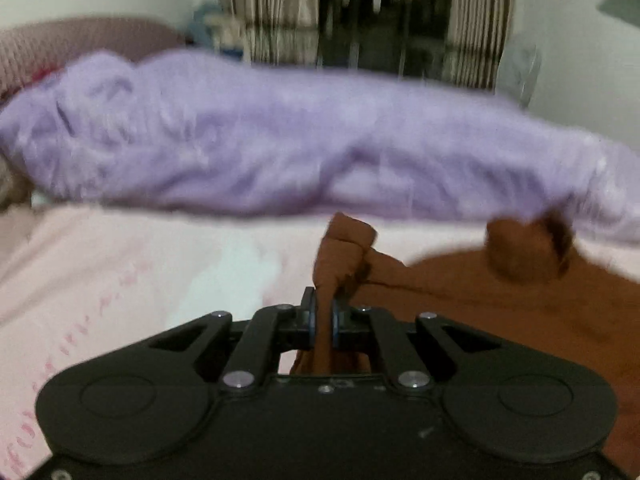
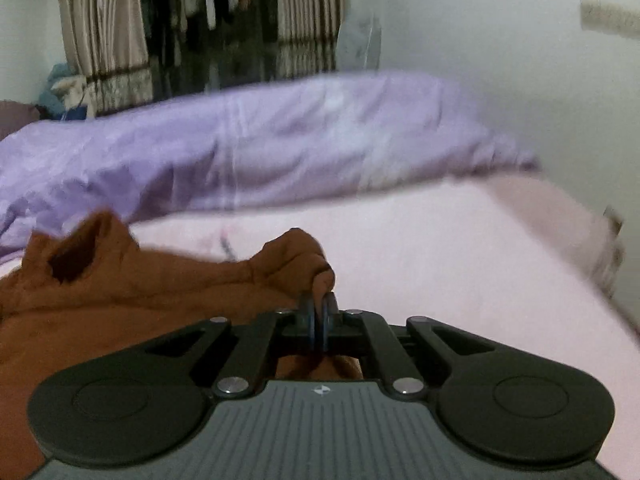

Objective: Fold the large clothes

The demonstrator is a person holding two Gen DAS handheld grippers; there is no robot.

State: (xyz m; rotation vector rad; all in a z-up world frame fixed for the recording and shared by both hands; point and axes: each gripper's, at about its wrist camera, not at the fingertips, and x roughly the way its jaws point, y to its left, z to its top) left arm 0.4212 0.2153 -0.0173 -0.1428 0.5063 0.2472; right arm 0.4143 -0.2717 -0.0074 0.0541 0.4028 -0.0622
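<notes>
Behind the bed (image 2: 460,240), curtains frame a dark window, and a bulky lilac duvet (image 1: 260,140) lies bunched across the far side of the pale pink sheet. Nearer, the brown garment (image 1: 500,300) sprawls rumpled on the bed, running between both views. It looks soft, light and limp, so it should sag and crease wherever unsupported; edges or corners seem the best holds. The left gripper (image 1: 324,322) is clamped on a bunched fold of it, and the right gripper (image 2: 320,320) likewise pinches a puckered edge.
</notes>
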